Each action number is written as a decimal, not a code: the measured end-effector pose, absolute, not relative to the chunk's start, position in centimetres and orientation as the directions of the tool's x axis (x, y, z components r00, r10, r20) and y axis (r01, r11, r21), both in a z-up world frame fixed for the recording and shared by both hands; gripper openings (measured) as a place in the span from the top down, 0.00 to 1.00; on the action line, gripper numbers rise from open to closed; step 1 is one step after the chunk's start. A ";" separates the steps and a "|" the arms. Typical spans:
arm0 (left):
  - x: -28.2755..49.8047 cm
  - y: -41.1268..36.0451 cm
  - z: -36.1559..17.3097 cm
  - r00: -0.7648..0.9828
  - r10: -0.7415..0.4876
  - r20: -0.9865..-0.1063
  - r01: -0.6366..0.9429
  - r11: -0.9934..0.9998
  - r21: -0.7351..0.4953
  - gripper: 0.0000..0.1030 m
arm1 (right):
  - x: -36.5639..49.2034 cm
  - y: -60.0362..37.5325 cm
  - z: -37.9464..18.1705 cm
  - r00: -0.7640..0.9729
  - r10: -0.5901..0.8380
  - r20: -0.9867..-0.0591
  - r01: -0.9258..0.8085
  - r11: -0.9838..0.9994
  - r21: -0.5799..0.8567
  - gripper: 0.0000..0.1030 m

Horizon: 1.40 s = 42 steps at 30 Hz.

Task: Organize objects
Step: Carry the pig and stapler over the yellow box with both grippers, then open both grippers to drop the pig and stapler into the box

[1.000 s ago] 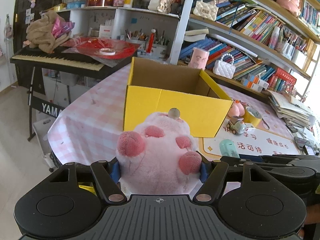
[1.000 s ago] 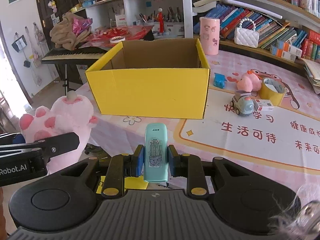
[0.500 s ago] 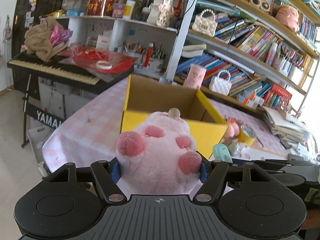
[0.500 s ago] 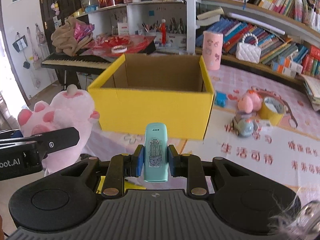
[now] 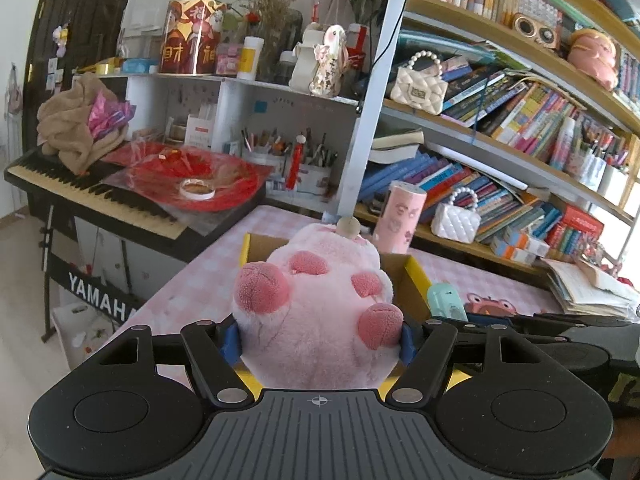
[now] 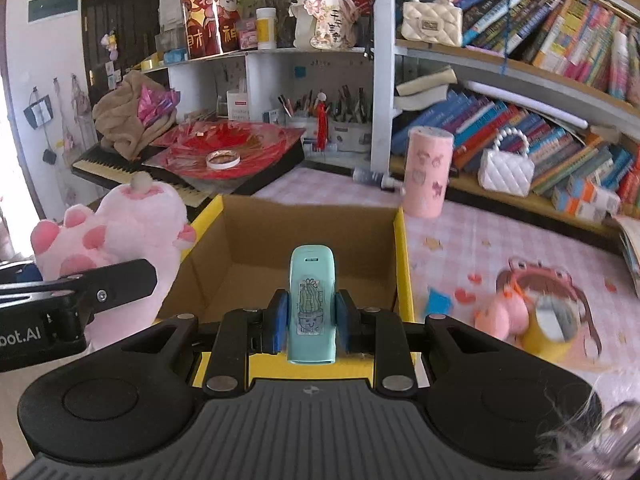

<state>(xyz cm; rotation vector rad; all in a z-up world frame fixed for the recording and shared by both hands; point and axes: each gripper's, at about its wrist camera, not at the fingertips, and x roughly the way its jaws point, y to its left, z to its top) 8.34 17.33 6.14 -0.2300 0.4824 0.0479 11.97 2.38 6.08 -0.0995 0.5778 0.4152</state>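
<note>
Left gripper (image 5: 320,338): clamped on pink plush (image 5: 316,308), at the yellow box (image 6: 304,240) rim. Right gripper (image 6: 311,322): clamped on mint case (image 6: 312,300), above the box. We lower both well inside before releasing.

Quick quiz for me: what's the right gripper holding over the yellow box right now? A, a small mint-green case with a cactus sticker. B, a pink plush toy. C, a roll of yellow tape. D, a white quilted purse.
A: the right gripper is shut on the mint-green case, cactus sticker facing the camera, above the open yellow cardboard box.
</note>
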 end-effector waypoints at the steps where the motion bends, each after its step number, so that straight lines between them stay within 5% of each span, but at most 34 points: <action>1: 9.3 17.3 6.0 0.881 -0.007 -0.473 -0.103 0.973 -0.207 0.32 | 12.9 2.6 6.0 0.756 0.353 -0.552 -0.414 0.910 0.015 0.77; 15: 18.5 16.2 0.8 0.742 0.034 -0.670 -0.150 0.982 -0.117 0.32 | 24.0 5.3 -0.4 0.572 0.324 -0.754 -0.614 0.778 -0.133 0.77; 25: 20.4 15.1 -0.4 0.694 0.068 -0.717 -0.132 0.991 -0.034 0.29 | 24.9 6.7 -2.4 0.492 0.283 -0.823 -0.731 0.648 -0.214 0.77; 34: 19.6 15.2 0.1 0.723 0.086 -0.685 -0.159 0.986 -0.044 0.24 | 24.7 6.7 -2.3 0.494 0.298 -0.817 -0.732 0.650 -0.206 0.72; 36: 18.9 15.2 1.0 0.754 0.079 -0.652 -0.157 0.986 -0.062 0.23 | 24.4 6.4 -1.8 0.518 0.323 -0.792 -0.723 0.659 -0.204 0.65; 42: 15.6 15.0 4.4 0.841 0.085 -0.534 -0.150 0.986 -0.079 0.17 | 22.6 4.5 1.4 0.629 0.356 -0.691 -0.629 0.755 -0.184 0.64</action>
